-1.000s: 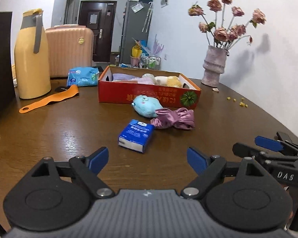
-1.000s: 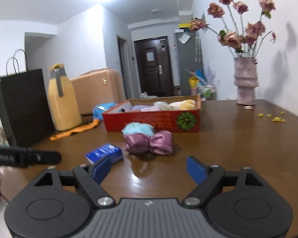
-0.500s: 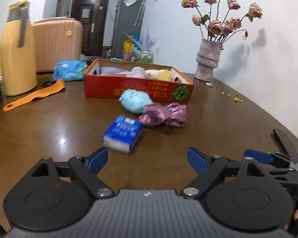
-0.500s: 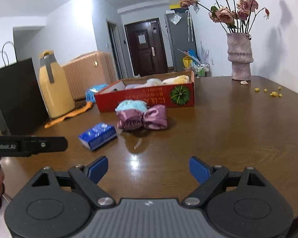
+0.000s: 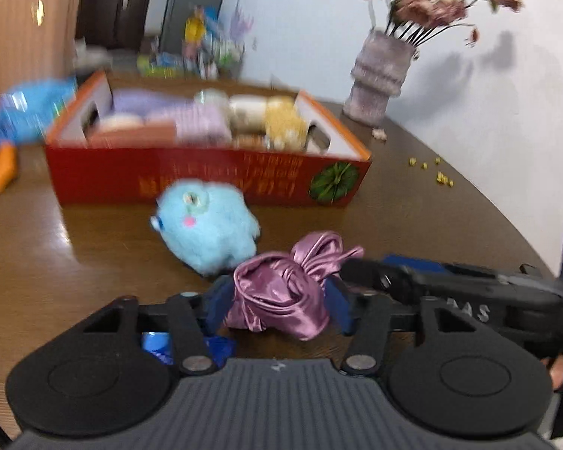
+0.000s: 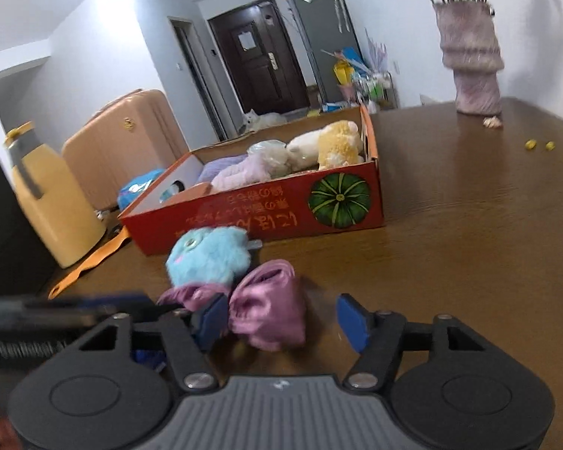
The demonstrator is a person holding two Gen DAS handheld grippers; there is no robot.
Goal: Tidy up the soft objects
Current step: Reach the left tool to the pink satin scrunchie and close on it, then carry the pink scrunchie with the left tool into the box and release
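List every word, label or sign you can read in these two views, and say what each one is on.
"AS", the end of a partly hidden white label: on the side of the right hand-held gripper.
Gold characters on the red box: printed upside down, not readable to me.
Green pumpkin picture, no words: same box front, right end.
Blue packet behind the box: print too blurred.
Paper on the dark door: too small.
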